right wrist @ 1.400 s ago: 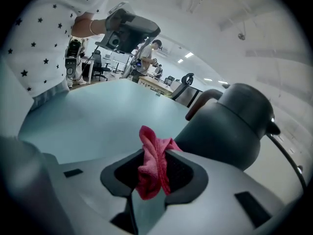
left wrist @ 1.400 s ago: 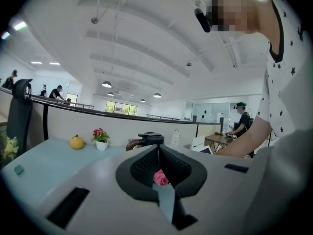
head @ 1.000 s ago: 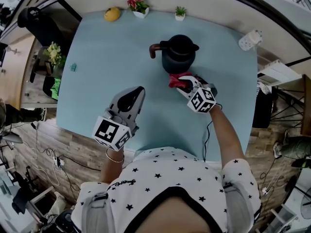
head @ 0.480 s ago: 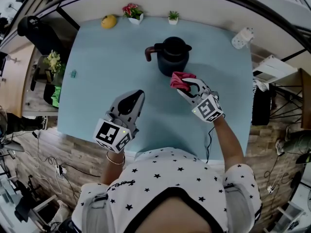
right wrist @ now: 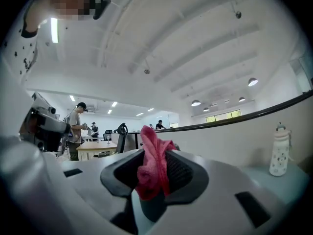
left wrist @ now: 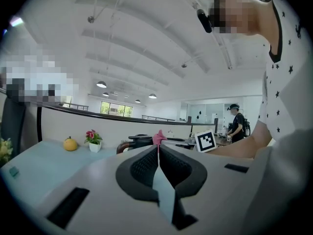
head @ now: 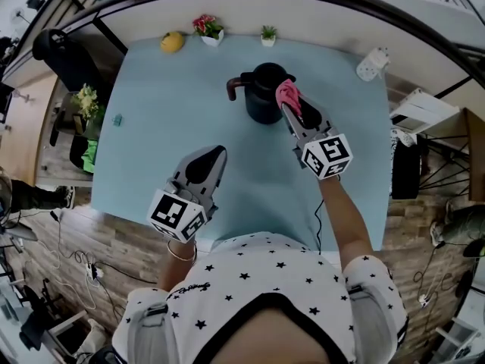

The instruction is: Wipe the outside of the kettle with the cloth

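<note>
A dark kettle (head: 262,97) with a brown spout at its left stands on the pale blue table (head: 159,127), toward the back. My right gripper (head: 291,106) is shut on a red-pink cloth (head: 289,95) and holds it against the kettle's right side, near the top. In the right gripper view the cloth (right wrist: 152,163) bunches between the jaws and sticks up past them. My left gripper (head: 204,161) hovers over the table in front of the kettle, shut with nothing in it. The left gripper view shows the kettle (left wrist: 138,141) and the cloth (left wrist: 159,137) beyond the closed jaws.
Along the table's back edge sit a yellow fruit (head: 171,42), a small pot of red flowers (head: 208,29) and a small green plant (head: 268,35). A white bottle (head: 368,65) lies at the back right corner. A small teal item (head: 117,118) rests near the left edge.
My right gripper has risen and moved forward with the cloth, from the kettle's lower front to its upper right side. The left gripper has stayed put.
</note>
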`<state>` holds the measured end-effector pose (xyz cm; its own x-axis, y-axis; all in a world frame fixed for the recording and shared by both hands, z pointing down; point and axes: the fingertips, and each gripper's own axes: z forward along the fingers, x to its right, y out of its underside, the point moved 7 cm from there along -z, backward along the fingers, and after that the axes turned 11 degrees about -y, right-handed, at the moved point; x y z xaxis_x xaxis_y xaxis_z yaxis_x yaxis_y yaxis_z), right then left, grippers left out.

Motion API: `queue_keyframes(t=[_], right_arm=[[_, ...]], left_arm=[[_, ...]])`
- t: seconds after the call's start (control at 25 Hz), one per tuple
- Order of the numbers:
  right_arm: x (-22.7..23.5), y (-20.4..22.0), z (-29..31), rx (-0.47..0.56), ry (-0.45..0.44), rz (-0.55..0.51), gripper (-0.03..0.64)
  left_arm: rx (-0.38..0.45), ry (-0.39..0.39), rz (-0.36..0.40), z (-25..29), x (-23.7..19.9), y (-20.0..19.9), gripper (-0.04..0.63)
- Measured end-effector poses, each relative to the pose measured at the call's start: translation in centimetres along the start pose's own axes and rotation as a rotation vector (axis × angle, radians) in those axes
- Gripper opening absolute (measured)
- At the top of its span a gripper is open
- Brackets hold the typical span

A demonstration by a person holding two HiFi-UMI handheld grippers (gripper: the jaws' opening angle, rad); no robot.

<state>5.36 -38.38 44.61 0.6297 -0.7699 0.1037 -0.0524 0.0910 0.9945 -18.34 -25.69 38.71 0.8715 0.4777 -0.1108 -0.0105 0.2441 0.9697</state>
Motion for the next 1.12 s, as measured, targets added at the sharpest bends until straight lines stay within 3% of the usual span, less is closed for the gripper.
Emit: queue_keyframes(t=[0.36, 0.76, 1.12], right_arm=[[0.1, 1.6, -0.3, -0.063, 0.008, -0.116, 0.127], [0.9, 5.5, -1.3, -0.116, 0.08, -0.007, 0.127], [1.6, 7.4, -1.2, -0.172, 0.086, 0.001, 0.127]], left_arm=[[-0.009, -0.011, 0.002, 0.0, -0.6, 0.4, 0.032], [-0.03, -0.006, -0.005, 0.9, -1.1, 0.9, 0.032], [-0.045, -0.003, -0.015, 1.9, -1.4, 1.3, 0.032]])
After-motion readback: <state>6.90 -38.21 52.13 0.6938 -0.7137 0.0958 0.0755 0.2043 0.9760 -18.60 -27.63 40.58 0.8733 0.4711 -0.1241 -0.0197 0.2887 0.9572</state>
